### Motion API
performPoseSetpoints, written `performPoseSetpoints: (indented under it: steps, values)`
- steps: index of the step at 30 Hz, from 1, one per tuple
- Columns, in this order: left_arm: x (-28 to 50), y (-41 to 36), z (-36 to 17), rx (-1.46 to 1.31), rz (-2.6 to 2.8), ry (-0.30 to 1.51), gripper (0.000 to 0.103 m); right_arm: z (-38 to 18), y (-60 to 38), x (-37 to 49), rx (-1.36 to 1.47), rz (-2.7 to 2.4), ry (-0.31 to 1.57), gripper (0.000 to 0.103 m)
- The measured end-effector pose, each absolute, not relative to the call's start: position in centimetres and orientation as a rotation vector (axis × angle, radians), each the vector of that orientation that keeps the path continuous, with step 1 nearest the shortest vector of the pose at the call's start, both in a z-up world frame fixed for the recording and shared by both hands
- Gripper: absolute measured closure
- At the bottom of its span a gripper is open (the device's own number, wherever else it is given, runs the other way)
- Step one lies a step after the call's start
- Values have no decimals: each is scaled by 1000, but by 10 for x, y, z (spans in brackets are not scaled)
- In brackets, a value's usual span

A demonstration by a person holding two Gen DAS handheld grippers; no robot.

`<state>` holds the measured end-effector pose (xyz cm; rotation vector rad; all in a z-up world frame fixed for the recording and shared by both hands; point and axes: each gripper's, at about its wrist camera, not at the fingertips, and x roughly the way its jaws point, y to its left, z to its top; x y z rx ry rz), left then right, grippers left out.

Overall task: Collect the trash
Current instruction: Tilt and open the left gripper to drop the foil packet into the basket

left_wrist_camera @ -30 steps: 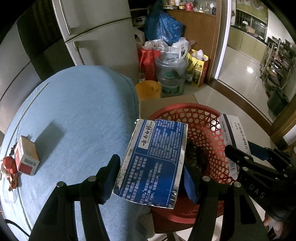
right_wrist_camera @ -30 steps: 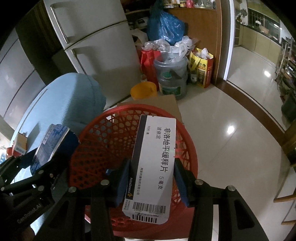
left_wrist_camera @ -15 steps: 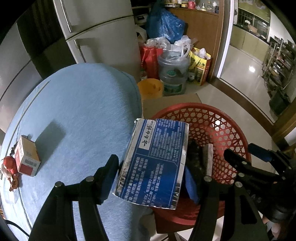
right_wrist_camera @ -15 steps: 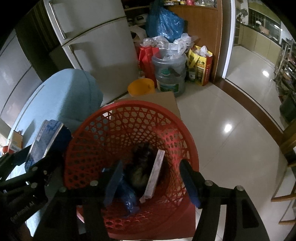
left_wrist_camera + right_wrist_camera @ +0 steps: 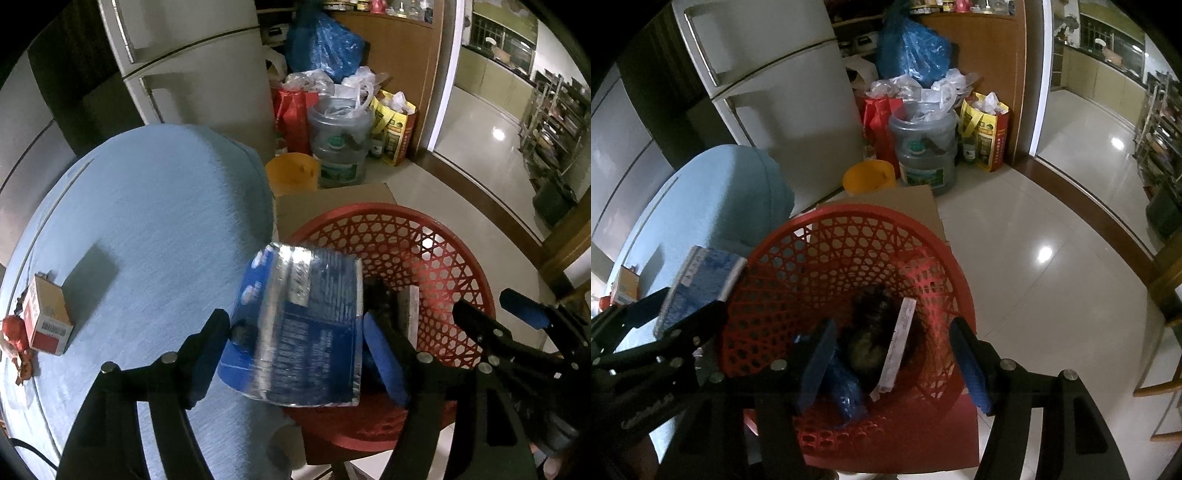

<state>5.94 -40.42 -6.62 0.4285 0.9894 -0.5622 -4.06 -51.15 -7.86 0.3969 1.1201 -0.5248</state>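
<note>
The left tool (image 5: 295,354), its jaws just opening, stands spread around a blurred blue toothpaste box (image 5: 299,325) tilting over the red basket's rim (image 5: 373,210). The right tool (image 5: 892,360) hangs spread and empty above the white medicine box (image 5: 897,347) lying inside the basket.

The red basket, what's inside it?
Inside the red basket stands a white box on edge, beside a blue wrapper and something dark. Whatever lies underneath is hidden.
</note>
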Motion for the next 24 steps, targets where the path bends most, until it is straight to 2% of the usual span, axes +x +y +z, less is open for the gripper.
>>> performPoseSetpoints:
  steps: [8, 18, 24]
  values:
    - [58, -415, -68, 442, -603, 1008, 21, -73, -518, -46, 410, -538, 1115, 35]
    - [55, -409, -63, 434, -612, 998, 21, -73, -518, -47, 415, -534, 1109, 35]
    - [55, -384, -43, 390, -602, 957, 21, -69, -510, -44, 405, -519, 1100, 35]
